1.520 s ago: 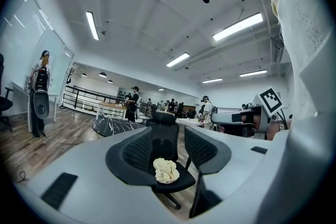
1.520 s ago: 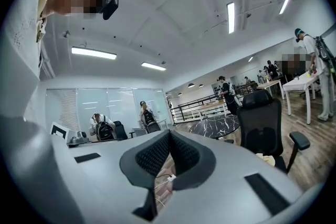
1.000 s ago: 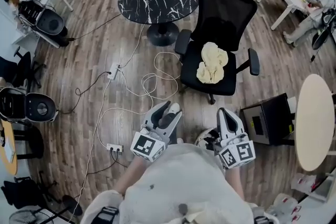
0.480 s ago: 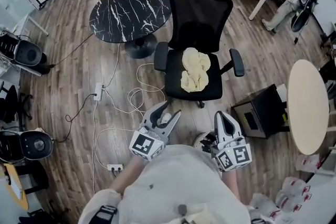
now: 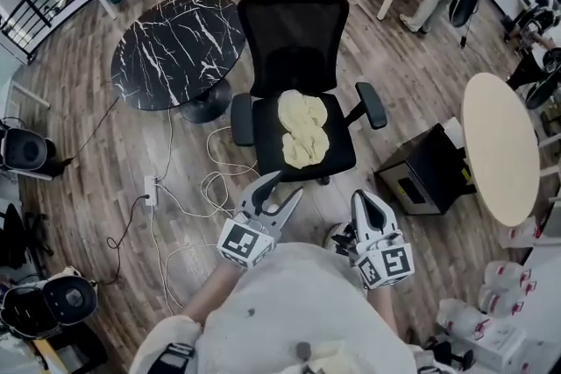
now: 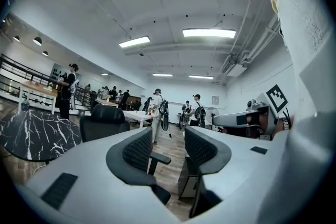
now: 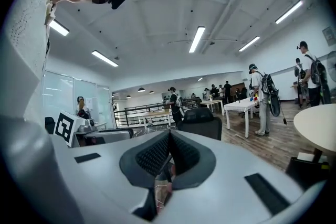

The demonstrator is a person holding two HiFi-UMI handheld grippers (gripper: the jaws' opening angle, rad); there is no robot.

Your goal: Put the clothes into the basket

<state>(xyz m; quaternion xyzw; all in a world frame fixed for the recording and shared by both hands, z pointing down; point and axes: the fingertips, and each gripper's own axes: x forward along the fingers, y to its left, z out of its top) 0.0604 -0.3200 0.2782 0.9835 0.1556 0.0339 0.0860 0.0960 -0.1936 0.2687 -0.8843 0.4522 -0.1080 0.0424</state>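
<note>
Clothes (image 5: 303, 129), a pale yellow heap, lie on the seat of the black chair (image 5: 294, 31), ahead of both claws and well apart from them, closer to the line of the left claw (image 5: 282, 187) than to that of the right claw (image 5: 365, 199). The left claw has its jaws apart and nothing is between them; its own view shows only the room in the gap. The right claw has its jaws together at the tips and holds nothing. I judge that the step in hand is the approach to the chair, and the pick is not yet begun. To do it well, the left claw should go forward, then tip down over the heap, take a thick fold, and close only when the pads are sunk in the cloth, not on the seat. The right claw must open first if it is to gather the loose end. White cables (image 5: 215, 188) lie on the floor at the outer side of the left claw, so the feet need care. No basket shows in any view.
</note>
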